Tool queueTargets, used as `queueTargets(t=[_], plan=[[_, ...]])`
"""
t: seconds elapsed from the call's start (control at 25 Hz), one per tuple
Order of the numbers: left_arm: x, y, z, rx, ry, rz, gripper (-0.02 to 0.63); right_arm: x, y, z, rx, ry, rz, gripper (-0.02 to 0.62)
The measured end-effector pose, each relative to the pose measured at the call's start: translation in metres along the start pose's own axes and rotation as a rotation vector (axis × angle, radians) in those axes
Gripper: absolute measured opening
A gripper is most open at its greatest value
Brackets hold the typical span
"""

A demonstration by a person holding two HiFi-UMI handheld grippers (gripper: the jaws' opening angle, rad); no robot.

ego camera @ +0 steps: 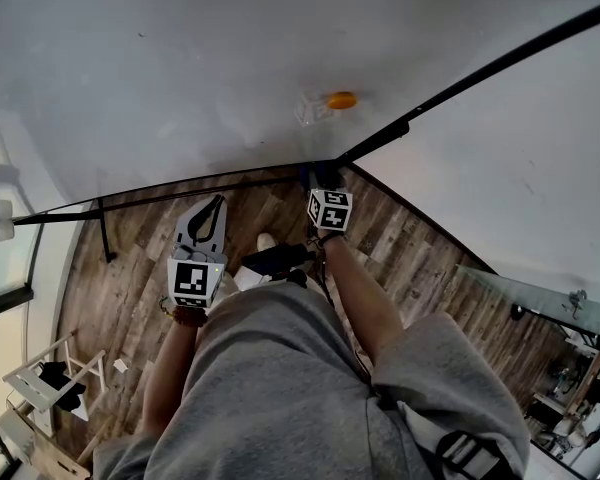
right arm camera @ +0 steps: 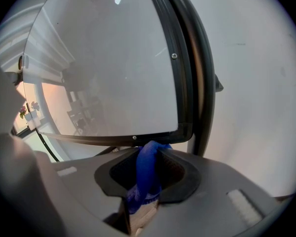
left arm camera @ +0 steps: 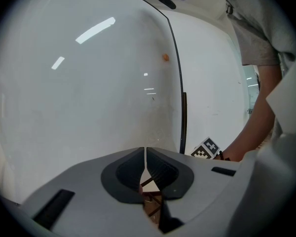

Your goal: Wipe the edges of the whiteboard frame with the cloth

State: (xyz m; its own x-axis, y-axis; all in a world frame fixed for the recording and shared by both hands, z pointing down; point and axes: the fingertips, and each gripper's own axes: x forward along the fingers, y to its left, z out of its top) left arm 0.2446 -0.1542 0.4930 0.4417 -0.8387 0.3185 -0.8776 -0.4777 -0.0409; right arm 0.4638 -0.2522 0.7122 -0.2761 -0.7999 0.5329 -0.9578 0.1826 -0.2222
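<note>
The whiteboard (ego camera: 180, 58) fills the upper head view, edged by a thin black frame (ego camera: 180, 185). My right gripper (ego camera: 323, 178) is at the frame's lower corner, shut on a blue cloth (right arm camera: 147, 174). In the right gripper view the cloth's top touches the underside of the black frame (right arm camera: 183, 128) at that corner. My left gripper (ego camera: 216, 204) hangs to the left, below the bottom edge. Its jaws (left arm camera: 145, 157) are shut with nothing between them, and it faces the white board (left arm camera: 89, 93). The right gripper's marker cube (left arm camera: 205, 149) shows past the frame's vertical edge (left arm camera: 180, 107).
An orange magnet (ego camera: 341, 100) with a clear clip sits on the board above the corner. A black stand leg (ego camera: 105, 233) drops to the wooden floor (ego camera: 130, 288). White furniture (ego camera: 40, 383) stands at lower left and a glass surface (ego camera: 540, 298) at right. A white wall (ego camera: 520, 158) lies beyond the frame.
</note>
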Motion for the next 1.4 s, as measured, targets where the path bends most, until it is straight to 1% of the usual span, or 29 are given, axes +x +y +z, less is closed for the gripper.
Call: queueTargets(t=[0.28, 0.68, 0.88, 1.04, 1.16, 1.28, 1.4], plan=[[-0.002, 0.003, 0.000, 0.000, -0.001, 0.006, 0.021, 0.001, 0.007, -0.001, -0.003, 0.006, 0.009, 0.114], [-0.012, 0.020, -0.003, -0.001, 0.002, 0.034, 0.021, 0.005, 0.027, -0.002, 0.015, 0.005, 0.023, 0.114], [-0.020, 0.031, -0.006, -0.015, 0.006, 0.057, 0.021, 0.005, 0.035, -0.003, 0.042, 0.003, 0.023, 0.112], [-0.024, 0.036, -0.008, -0.024, 0.006, 0.066, 0.021, 0.006, 0.038, -0.003, 0.096, -0.006, 0.014, 0.110], [-0.026, 0.038, -0.010, -0.030, 0.007, 0.068, 0.021, 0.006, 0.037, -0.004, 0.114, -0.009, 0.007, 0.109], [-0.030, 0.042, -0.015, -0.030, 0.011, 0.073, 0.021, 0.006, 0.039, -0.004, 0.101, -0.006, 0.008, 0.109], [-0.032, 0.044, -0.015, -0.033, 0.009, 0.078, 0.021, 0.007, 0.046, -0.005, 0.035, 0.008, 0.026, 0.109]])
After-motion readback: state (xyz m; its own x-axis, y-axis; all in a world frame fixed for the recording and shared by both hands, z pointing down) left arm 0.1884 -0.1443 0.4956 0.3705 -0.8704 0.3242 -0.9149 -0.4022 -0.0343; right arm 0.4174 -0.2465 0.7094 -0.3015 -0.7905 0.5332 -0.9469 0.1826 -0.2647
